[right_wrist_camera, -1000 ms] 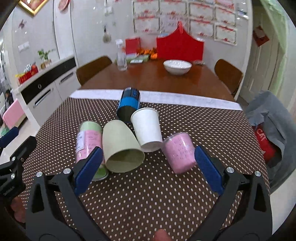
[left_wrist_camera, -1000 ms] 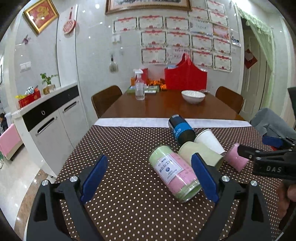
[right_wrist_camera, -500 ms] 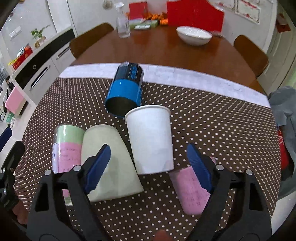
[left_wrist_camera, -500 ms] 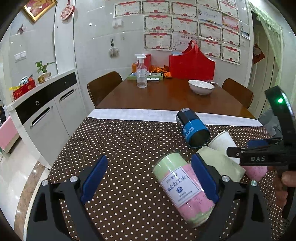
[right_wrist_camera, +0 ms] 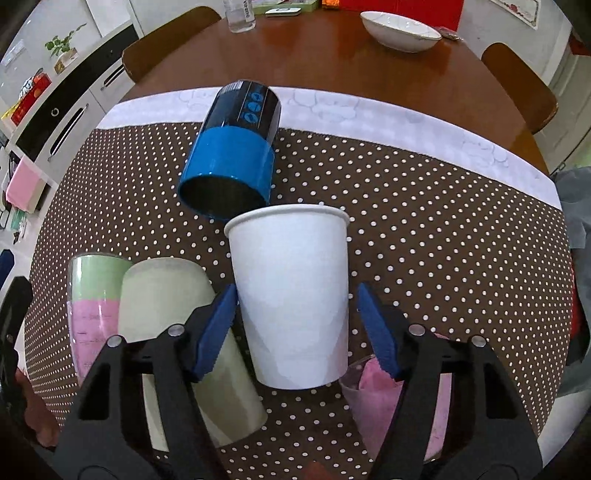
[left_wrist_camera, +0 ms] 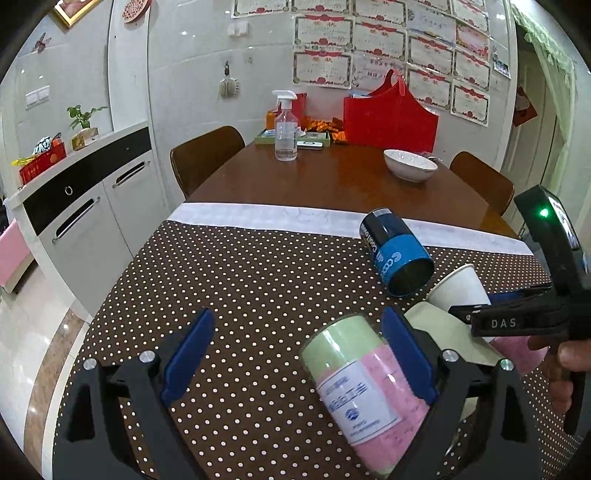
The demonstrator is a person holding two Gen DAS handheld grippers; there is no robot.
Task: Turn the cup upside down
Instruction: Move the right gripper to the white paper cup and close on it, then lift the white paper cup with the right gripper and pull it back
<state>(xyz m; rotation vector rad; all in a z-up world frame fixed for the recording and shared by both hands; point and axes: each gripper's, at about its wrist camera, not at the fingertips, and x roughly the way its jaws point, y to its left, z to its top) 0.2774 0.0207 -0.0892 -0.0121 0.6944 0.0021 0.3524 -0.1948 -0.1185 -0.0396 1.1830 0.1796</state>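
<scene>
The right gripper [right_wrist_camera: 295, 325] is spread wide around the smooth white paper cup [right_wrist_camera: 291, 295], lying on its side on the dotted desk [right_wrist_camera: 443, 240], its rim toward twelve o'clock. Squeezing could crumple its thin wall or nudge the pale green tapered cup [right_wrist_camera: 177, 332] at nine o'clock. The left gripper [left_wrist_camera: 295, 354] gapes beside a glossy pink-and-green can [left_wrist_camera: 362, 391].

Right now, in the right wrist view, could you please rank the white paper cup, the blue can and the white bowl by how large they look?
1. white paper cup, largest, though it lies nearest the camera.
2. blue can, a bit smaller.
3. white bowl, smallest, but farthest away, so its real size is unsure.
</scene>
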